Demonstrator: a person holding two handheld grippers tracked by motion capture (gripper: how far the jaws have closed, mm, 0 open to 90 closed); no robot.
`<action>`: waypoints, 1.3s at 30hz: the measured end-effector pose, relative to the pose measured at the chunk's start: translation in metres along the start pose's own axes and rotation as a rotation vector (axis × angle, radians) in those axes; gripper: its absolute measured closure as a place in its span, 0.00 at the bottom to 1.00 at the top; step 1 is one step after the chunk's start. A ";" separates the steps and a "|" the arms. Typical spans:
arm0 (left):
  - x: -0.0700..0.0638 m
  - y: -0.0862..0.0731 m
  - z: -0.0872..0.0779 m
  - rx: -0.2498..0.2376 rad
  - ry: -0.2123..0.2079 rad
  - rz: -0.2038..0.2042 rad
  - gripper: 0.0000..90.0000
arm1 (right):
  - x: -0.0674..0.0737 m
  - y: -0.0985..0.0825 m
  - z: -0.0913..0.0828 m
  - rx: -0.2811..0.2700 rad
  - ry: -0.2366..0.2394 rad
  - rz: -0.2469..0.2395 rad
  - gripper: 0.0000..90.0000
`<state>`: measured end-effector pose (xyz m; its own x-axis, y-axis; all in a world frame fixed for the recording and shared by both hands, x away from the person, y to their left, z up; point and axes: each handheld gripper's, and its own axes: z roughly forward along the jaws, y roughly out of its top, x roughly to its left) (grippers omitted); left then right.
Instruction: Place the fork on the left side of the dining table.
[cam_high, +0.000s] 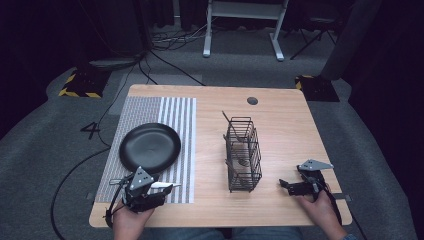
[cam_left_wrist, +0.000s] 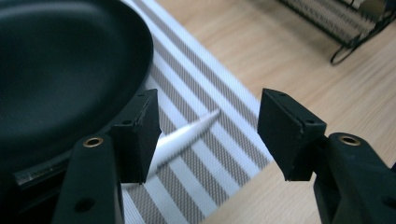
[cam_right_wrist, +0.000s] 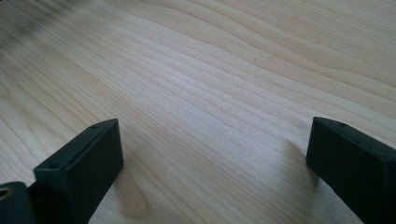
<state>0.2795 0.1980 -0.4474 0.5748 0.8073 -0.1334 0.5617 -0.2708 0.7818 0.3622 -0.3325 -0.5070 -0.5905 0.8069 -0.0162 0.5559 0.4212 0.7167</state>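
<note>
At the near edge of the wooden table (cam_high: 285, 130), the left gripper (cam_high: 165, 187) is held in a hand (cam_high: 131, 220) over the near end of a striped placemat (cam_high: 175, 115). Its jaws are seen standing wide apart in the left gripper view, with nothing clamped between them. A white utensil (cam_left_wrist: 187, 135), slim and pointed at its far end, is seen lying on the placemat beneath and between those jaws; its near end is hidden behind the left-hand jaw of that view, and whether it is touched there cannot be told. In the high view the same white piece (cam_high: 165, 185) is seen at the gripper's tip, just beside the near rim of a black plate (cam_high: 150, 146).

The plate is set on the placemat, partly over its striped right part, and its dark rim is seen close against the left-hand jaw in the left gripper view.

At the near right, the right gripper (cam_high: 285, 184) is held low over bare wood by the other hand (cam_high: 320, 205). Its jaws are spread wide, with only table grain between them in the right gripper view.

Farther in, between the two grippers and past them, a black wire basket (cam_high: 243, 155) stands upright on the table, with utensils leaning inside it. Beyond it, a round dark grommet (cam_high: 252, 100) is set near the far edge.
</note>
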 end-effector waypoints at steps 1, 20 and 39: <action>0.001 0.005 -0.001 -0.012 -0.004 0.006 0.44 | 0.000 0.000 0.000 0.000 -0.003 0.003 0.04; 0.002 0.098 -0.004 -0.073 -0.038 0.037 0.44 | 0.001 0.000 0.000 -0.002 -0.004 0.005 0.05; 0.004 0.151 0.016 -0.136 -0.043 0.057 0.45 | 0.001 0.000 0.000 -0.005 -0.001 0.003 0.06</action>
<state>0.3760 0.1515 -0.3399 0.6300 0.7687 -0.1103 0.4434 -0.2395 0.8637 0.3615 -0.3319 -0.5069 -0.5881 0.8087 -0.0146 0.5549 0.4166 0.7201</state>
